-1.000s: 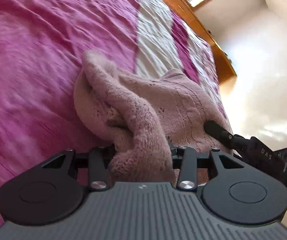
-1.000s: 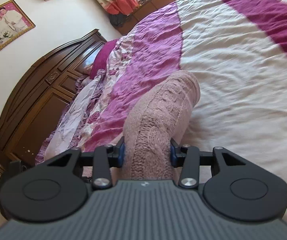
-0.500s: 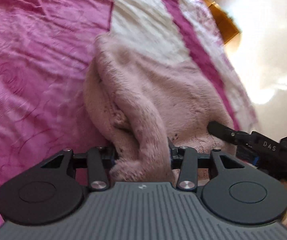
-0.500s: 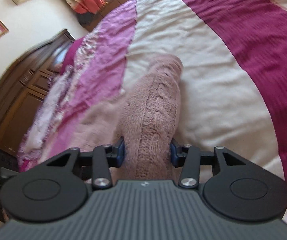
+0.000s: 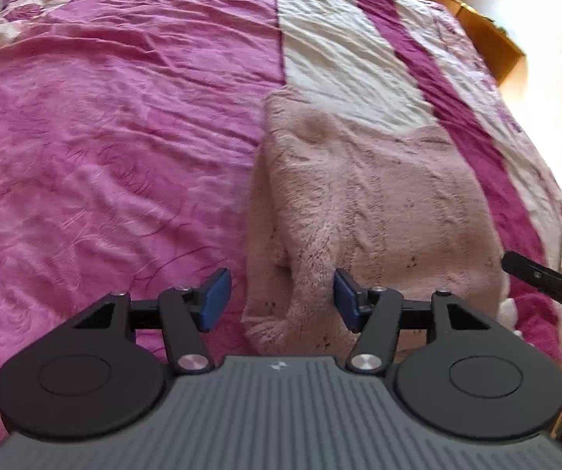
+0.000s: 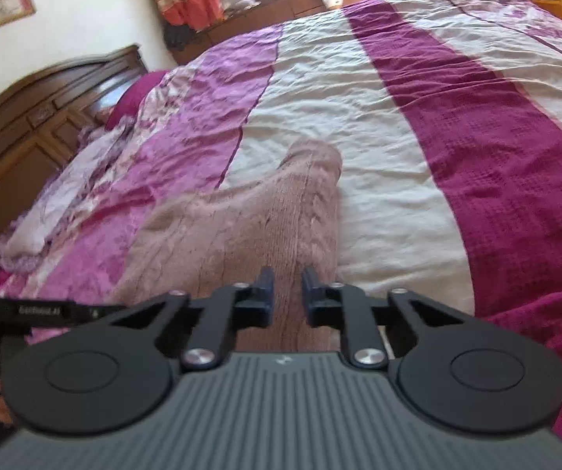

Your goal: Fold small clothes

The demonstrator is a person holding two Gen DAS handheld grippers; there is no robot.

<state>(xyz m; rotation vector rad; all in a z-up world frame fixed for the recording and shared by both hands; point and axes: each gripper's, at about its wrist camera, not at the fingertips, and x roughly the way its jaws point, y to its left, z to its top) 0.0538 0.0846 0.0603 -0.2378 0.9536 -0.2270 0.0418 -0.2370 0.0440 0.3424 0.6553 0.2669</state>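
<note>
The left gripper hangs with its jaws spread wide, holding nothing; the pink sweater lies flat on the bedspread just ahead of it and under its right finger. The right gripper has its jaws nearly together, pinching the sweater's near fold

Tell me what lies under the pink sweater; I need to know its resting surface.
The pink knitted sweater lies on the striped bedspread, straddling its pink and cream stripes. The fabric directly beneath, and anything folded inside the sweater, is covered and cannot be seen.
</note>
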